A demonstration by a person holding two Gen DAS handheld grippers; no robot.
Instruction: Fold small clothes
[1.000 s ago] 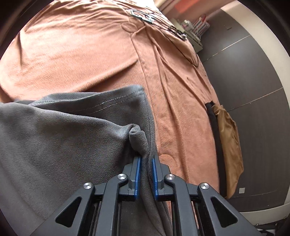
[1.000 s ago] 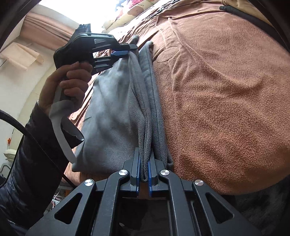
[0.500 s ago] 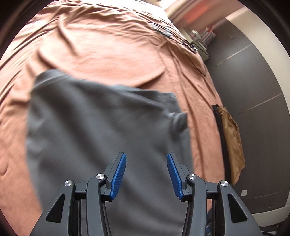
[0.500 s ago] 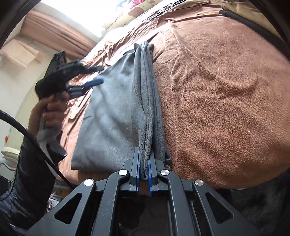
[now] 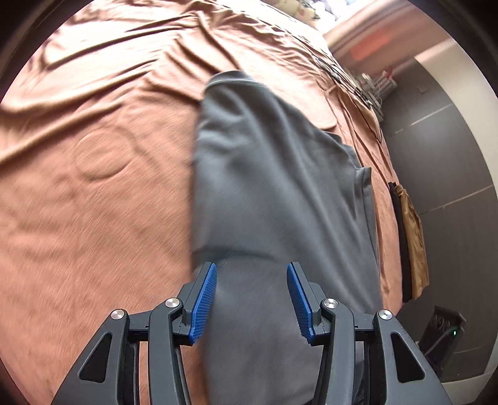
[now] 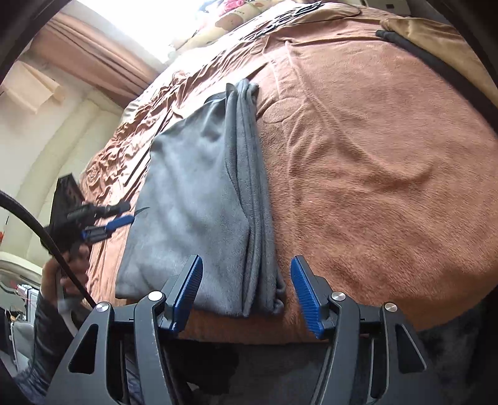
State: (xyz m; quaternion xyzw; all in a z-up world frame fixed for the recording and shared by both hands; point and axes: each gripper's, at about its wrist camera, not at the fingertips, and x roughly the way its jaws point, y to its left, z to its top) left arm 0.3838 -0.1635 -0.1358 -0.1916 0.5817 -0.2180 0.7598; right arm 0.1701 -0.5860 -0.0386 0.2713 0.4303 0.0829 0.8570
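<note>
Jaws of right gripper [image 6: 246, 293] opening, releasing grey garment [image 6: 199, 199] onto bed [image 6: 373, 155]. Left gripper [image 5: 251, 299] already spread, empty. Fold looking done.

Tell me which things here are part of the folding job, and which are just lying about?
Part of the job:
- grey garment, folded on the brown bedspread
- left tool, open
- right tool, opening, garment edge between its jaws

Lying about:
- tan cloth over the bed's edge
- clothes hangers
- patterned pillows
</note>
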